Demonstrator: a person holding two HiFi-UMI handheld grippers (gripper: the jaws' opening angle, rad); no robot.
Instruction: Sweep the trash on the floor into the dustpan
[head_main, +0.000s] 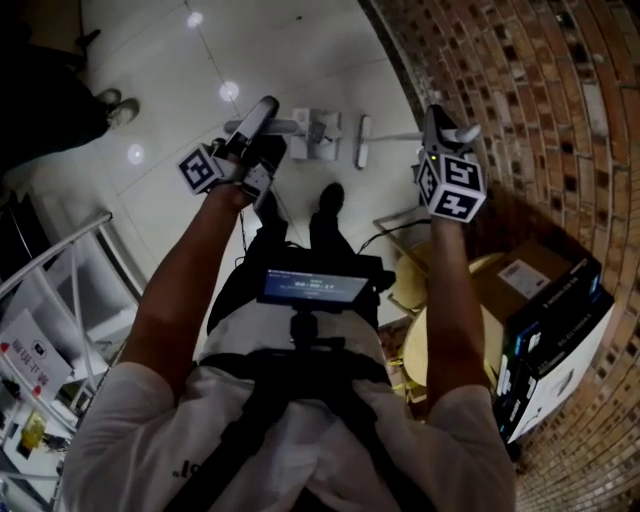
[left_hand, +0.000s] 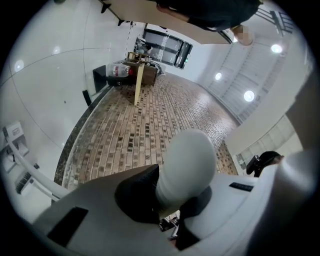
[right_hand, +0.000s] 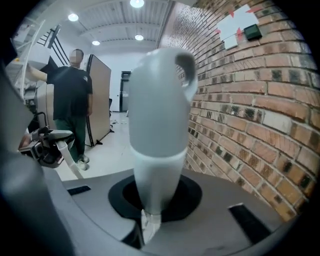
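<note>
My left gripper (head_main: 258, 122) is shut on the rounded pale end of a long grey handle (left_hand: 187, 160). In the head view this handle runs toward the white dustpan (head_main: 316, 135) standing on the pale floor ahead of my feet. Closed around a second grey handle (right_hand: 157, 100), whose top has a hanging loop, is my right gripper (head_main: 441, 132). That handle leads down to the narrow white broom head (head_main: 363, 142), just right of the dustpan. I cannot make out any trash on the floor.
A brick wall (head_main: 540, 90) curves along the right. Cardboard and dark boxes (head_main: 545, 310) are stacked at lower right. A white railing (head_main: 60, 260) stands at left. A person's shoes (head_main: 115, 105) show at upper left, and a person (right_hand: 72, 100) stands farther off.
</note>
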